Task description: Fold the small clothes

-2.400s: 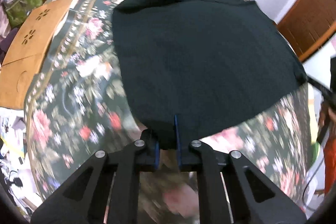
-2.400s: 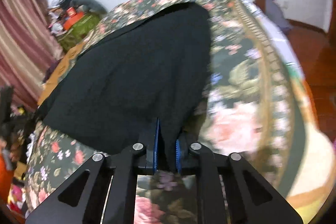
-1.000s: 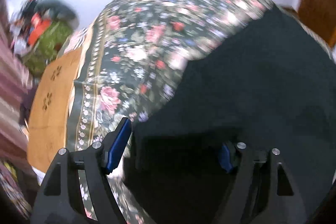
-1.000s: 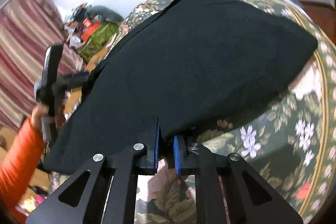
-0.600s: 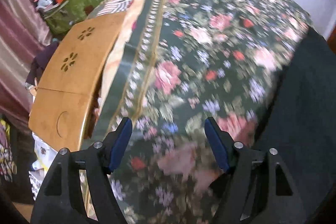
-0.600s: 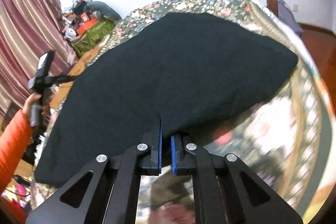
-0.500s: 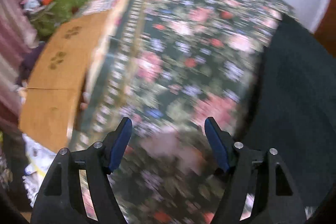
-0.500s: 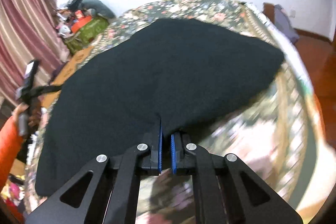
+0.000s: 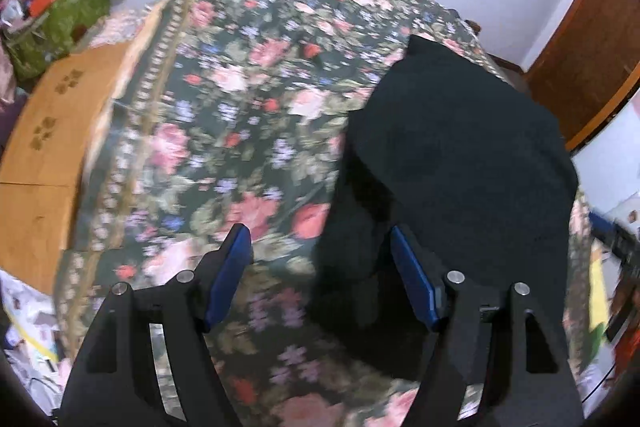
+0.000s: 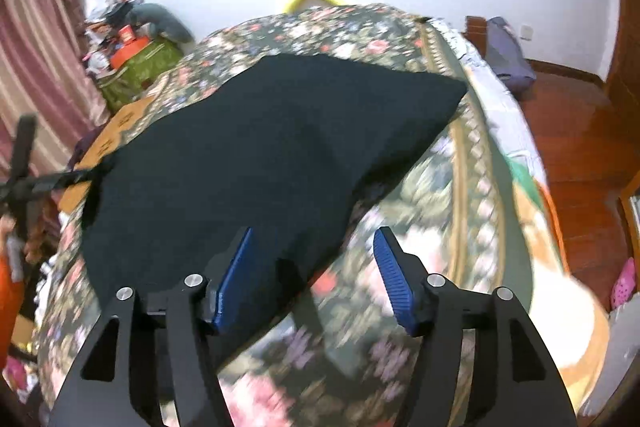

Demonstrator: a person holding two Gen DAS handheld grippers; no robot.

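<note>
A black garment (image 10: 260, 155) lies folded and flat on the flowered bedspread (image 10: 432, 211). My right gripper (image 10: 314, 231) hovers over its near corner with the jaws opening. The cloth edge lies between the blue pads (image 10: 236, 267), and neither pad presses on it. In the left wrist view the same black garment (image 9: 460, 167) fills the right half. My left gripper (image 9: 318, 233) stands open above its left edge. One pad is over the bedspread (image 9: 224, 131) and the other over the cloth. The handle of the left gripper (image 10: 20, 167) shows at the left of the right wrist view.
A wooden board (image 9: 36, 155) lies beside the bed on the left, with a green bag and clutter (image 9: 48, 23) behind it. A brown door (image 9: 592, 67) stands at the right. Red wood floor (image 10: 580, 147) and a striped curtain (image 10: 36, 47) flank the bed.
The right gripper, shut on the garment's near edge, has spread its jaws and let the cloth drop. The left gripper stayed open and swung back to the right, over the garment's edge.
</note>
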